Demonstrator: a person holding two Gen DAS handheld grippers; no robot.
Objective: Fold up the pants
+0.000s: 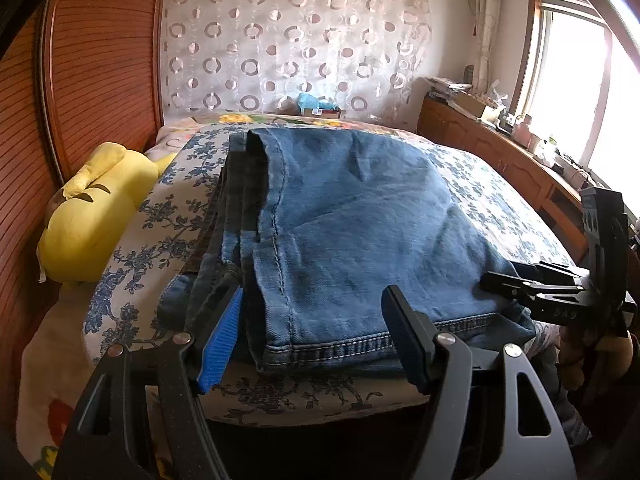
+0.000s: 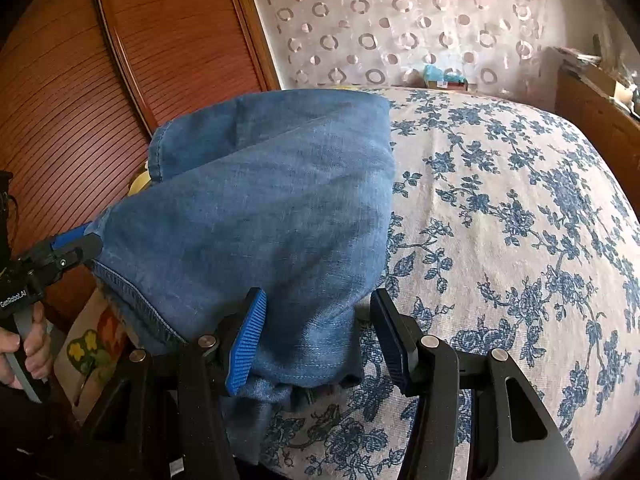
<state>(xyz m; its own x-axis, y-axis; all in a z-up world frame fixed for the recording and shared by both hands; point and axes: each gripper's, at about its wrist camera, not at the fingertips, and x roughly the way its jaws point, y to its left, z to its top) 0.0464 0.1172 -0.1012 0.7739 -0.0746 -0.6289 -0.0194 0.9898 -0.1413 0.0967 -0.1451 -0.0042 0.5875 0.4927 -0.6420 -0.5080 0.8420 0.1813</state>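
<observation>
Black two-finger jaws with blue ribbed pads fill the bottom of both wrist views. Low in the left wrist view, the left gripper [image 1: 316, 332] stands with its fingers spread wide on either side of the stitched hem of the folded blue denim pants [image 1: 352, 216], and neither pad presses on the cloth. Those jeans lie in a thick stack across the middle of the frame on the white bedspread printed with blue flowers [image 1: 480, 184], their layered edges showing at centre left. At the left edge, a yellow plush pillow [image 1: 96, 208] rests against the reddish slatted wooden headboard [image 1: 100, 64]. At the far right of this view, the right gripper [image 1: 516, 280] reaches in to the corner of the denim. In the right wrist view it sits at bottom centre, its fingers apart around the lower corner of the pants; the left pad [image 2: 246, 342] touches the fabric, the other stands clear over the bedspread. At the lower left, a hand [image 2: 28, 348] grips the handle of the other tool, whose tip meets the hem.
</observation>
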